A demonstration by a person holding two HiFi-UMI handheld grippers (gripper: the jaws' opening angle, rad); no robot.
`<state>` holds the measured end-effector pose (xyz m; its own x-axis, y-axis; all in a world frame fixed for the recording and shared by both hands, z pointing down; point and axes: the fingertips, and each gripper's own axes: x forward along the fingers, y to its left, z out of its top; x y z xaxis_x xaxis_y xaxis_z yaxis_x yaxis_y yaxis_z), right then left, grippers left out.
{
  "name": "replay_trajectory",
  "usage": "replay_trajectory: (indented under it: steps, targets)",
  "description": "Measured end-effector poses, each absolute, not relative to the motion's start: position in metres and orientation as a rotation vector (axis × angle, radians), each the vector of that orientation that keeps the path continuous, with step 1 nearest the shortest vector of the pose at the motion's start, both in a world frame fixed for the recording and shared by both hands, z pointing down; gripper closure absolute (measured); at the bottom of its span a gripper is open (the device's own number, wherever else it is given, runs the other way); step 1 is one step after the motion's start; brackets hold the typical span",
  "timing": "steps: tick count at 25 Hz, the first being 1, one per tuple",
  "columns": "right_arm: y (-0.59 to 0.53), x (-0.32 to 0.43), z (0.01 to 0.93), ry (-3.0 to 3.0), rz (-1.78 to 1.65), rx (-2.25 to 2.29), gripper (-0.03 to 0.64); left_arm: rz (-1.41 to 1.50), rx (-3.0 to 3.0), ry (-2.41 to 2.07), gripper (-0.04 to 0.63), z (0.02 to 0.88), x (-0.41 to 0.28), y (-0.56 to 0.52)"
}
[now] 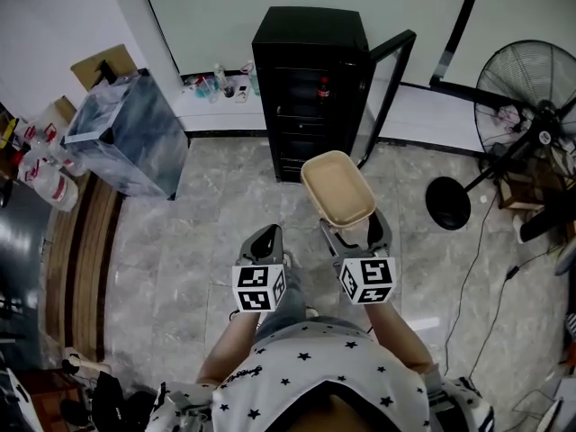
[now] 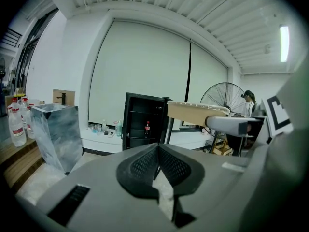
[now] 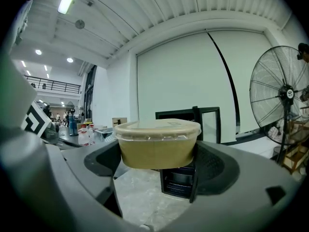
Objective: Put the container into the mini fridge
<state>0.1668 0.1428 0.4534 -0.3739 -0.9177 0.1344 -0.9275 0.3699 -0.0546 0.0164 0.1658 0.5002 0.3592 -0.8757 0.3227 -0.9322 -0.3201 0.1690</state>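
A tan lidded container [image 1: 337, 188] [image 3: 158, 143] [image 2: 195, 112] is held level in the air, with my right gripper [image 1: 354, 229] [image 3: 158, 166] shut on its two sides. Ahead stands the black mini fridge [image 1: 309, 88] [image 2: 143, 127] [image 3: 186, 180] with its door [image 1: 388, 90] swung open to the right; a cola bottle [image 1: 323, 89] [image 2: 147, 128] shows on a shelf inside. My left gripper [image 1: 269, 243] [image 2: 158, 166] is shut with nothing in it, beside the right one and a little lower.
A grey marbled bin [image 1: 129, 134] [image 2: 55, 134] stands left of the fridge, with bottles [image 1: 47, 175] on a wooden bench further left. Small bottles [image 1: 219, 82] line a low white ledge. A standing fan [image 1: 525, 106] [image 3: 284, 91] and cables are at the right.
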Motion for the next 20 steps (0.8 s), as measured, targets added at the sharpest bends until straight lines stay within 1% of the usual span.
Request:
replay_trajectory:
  steps: [20]
  targets:
    - [-0.007,0.134,0.446,-2.503,0.207,1.774,0.147,0.219,2.331,-1.547,0.583,0.497,-0.019,0.012]
